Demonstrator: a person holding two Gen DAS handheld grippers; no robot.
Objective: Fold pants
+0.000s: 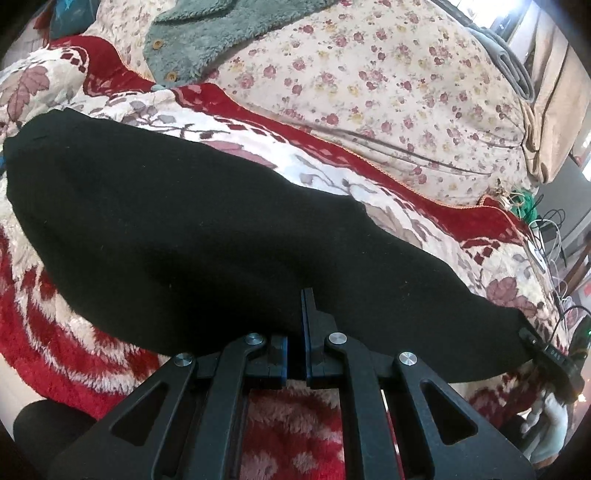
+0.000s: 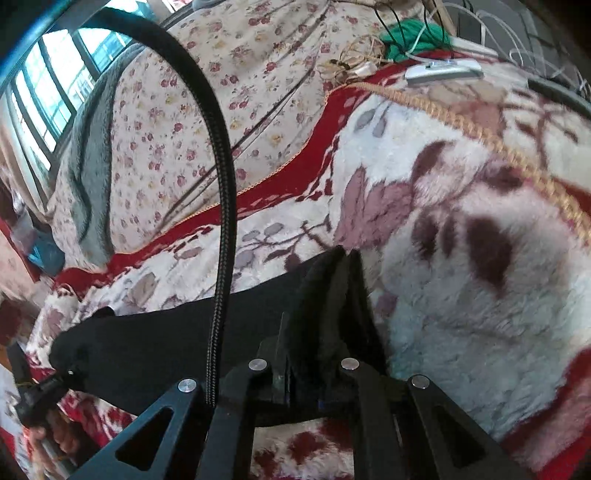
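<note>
The black pants (image 1: 192,236) lie stretched across a red and white floral plush blanket (image 1: 66,343). My left gripper (image 1: 295,332) is shut on the near edge of the pants, with the fabric draped over its fingers. In the right wrist view the pants (image 2: 155,350) run off to the left. My right gripper (image 2: 317,354) is shut on a bunched end of the pants, which stands up between its fingers. The other gripper shows at the right end of the pants in the left wrist view (image 1: 554,358) and at the far left in the right wrist view (image 2: 40,398).
A floral cream quilt (image 1: 369,74) lies behind the blanket, with a grey-green fleece garment (image 1: 207,33) on it. Cables and green yarn (image 2: 413,40) sit at the bed's far end. A black braided cable (image 2: 221,229) arcs across the right wrist view.
</note>
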